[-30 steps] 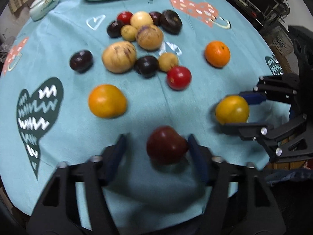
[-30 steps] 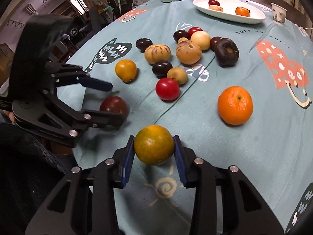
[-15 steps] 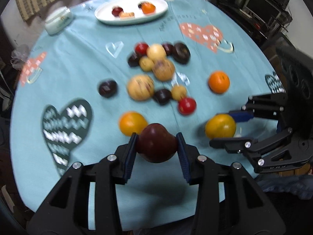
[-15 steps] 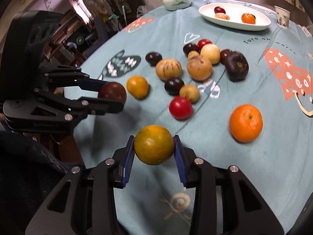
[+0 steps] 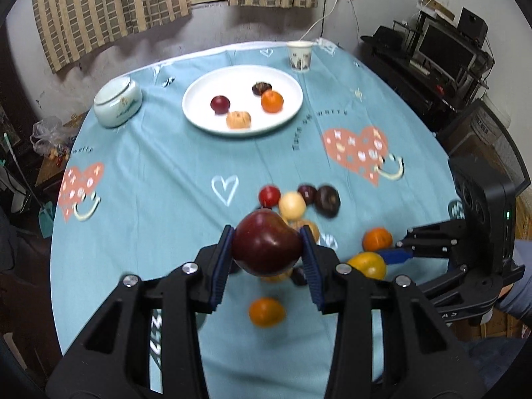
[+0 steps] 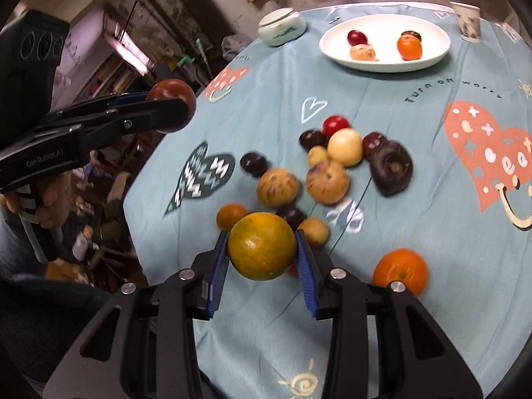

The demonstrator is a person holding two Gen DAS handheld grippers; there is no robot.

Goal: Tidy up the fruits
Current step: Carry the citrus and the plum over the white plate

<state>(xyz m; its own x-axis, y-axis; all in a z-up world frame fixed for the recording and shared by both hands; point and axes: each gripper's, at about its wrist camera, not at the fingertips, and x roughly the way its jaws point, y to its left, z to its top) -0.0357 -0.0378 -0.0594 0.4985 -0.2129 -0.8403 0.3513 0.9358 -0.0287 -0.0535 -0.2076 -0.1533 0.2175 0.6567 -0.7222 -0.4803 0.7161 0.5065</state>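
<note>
My left gripper (image 5: 267, 243) is shut on a dark red fruit (image 5: 266, 249) and holds it in the air above the teal tablecloth. In the right wrist view that same dark red fruit (image 6: 173, 101) shows at the far left, well above the table edge. My right gripper (image 6: 262, 249) is shut on a yellow-green orange (image 6: 261, 244), also off the cloth. A white plate (image 5: 202, 114) at the far side carries several fruits. Beneath the grippers lies a loose pile of fruit (image 6: 327, 181), and an orange (image 6: 400, 271) lies near my right fingers.
A lidded ceramic jar (image 5: 117, 101) stands left of the plate and a paper cup (image 5: 300, 56) to its right. The round table's edge curves close on the left and near sides. A chair (image 5: 485, 139) and shelves stand beyond the right edge.
My left gripper closed on the dark red fruit and lifted it off the cloth. The right gripper rose with its orange. Both views now tilt up toward the plate.
</note>
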